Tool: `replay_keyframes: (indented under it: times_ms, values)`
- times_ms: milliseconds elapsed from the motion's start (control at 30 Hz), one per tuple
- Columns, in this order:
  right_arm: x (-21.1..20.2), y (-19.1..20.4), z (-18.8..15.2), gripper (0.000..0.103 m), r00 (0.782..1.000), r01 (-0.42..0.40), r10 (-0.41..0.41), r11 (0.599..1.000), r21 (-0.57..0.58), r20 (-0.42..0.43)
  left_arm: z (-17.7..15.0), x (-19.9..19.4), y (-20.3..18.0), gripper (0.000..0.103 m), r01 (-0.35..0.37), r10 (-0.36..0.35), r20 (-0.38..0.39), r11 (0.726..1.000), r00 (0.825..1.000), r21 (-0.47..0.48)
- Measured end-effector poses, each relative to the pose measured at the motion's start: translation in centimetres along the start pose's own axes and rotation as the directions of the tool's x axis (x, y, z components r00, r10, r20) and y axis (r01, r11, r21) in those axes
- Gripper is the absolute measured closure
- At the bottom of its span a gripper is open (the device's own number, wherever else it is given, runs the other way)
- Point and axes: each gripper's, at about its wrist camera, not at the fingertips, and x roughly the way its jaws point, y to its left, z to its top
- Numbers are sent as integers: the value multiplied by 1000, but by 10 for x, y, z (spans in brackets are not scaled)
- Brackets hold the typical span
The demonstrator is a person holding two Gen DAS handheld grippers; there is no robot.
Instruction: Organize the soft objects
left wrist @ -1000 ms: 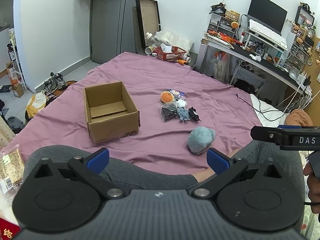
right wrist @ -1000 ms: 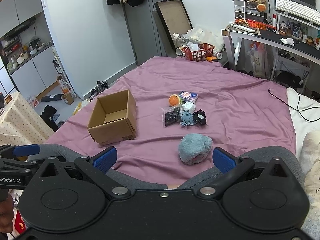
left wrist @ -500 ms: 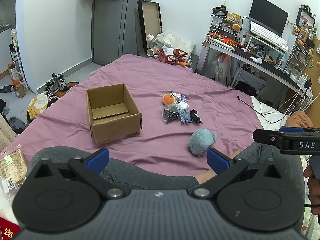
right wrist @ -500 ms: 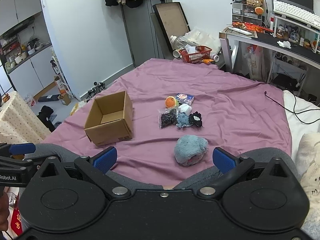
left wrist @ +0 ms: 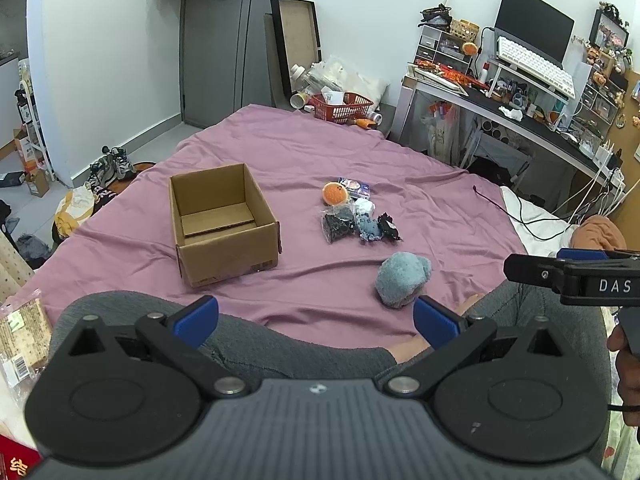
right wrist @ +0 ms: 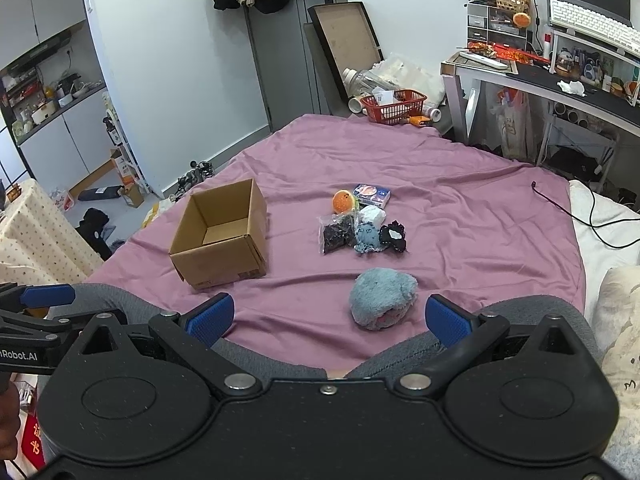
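An open, empty cardboard box stands on the purple bedsheet. Right of it lies a cluster of small soft items: an orange ball, a dark bagged item, a small blue plush, a black plush and a white piece. Nearer lies a fluffy blue plush. My left gripper and right gripper both stand open and empty, held low over the person's grey-clad knees, short of the plush.
A small printed box sits behind the orange ball. A black cable trails on the bed's right side. A red basket, a leaning frame and a cluttered desk stand beyond the bed. Shoes and clutter lie on the floor at left.
Both views have shifted slightly, so the box and toys sit a little lower and closer. Both grippers stay open; nothing on the bed has moved.
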Motion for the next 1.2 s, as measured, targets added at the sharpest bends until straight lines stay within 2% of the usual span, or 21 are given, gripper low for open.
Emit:
replay_keyframes:
  times_ms: [467,767,1200]
  values:
    - [9,-9,5,0,1000,-15,15,1000,1,-2,4,7,-4,0,-1,1,5,1000,1000,-15]
    - [34,-31,12,0,999,-26,27,999,25,-39,18,34,-17,0,1,-1,-40,1000,999,2]
    - [75,-74,28,0,994,-67,75,994,91,-85,30,83,-26,0,-4,1,-41,997,999,-72]
